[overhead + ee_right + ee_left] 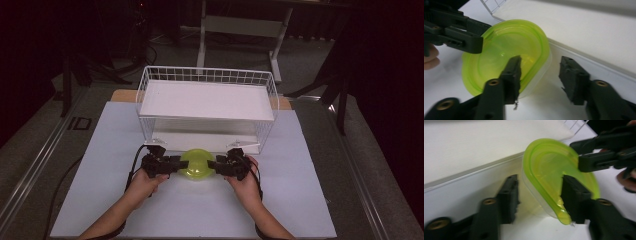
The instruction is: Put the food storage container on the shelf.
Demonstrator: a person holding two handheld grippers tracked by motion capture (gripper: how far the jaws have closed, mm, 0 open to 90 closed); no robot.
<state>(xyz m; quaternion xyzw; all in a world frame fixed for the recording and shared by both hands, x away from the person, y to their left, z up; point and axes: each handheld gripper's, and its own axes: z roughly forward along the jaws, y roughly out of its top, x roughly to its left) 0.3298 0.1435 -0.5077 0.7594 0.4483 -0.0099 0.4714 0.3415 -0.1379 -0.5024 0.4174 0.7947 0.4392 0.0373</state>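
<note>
Jaws of both grippers straddle the green-lidded container (195,164) at lower centre, high view, before the wire rack (207,107). Left gripper (537,195) view: jaws wide, rim between. Right gripper (540,73) view: likewise wide. Light, thin, probably slippery plastic; grip the lid rim.

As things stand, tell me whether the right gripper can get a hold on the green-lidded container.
Probably yes. The right gripper is already at the green-lidded container, jaws open astride its edge, one over the lid and one beside the clear wall. The left gripper works the opposite side, and the wire rack stands behind, not between.
</note>
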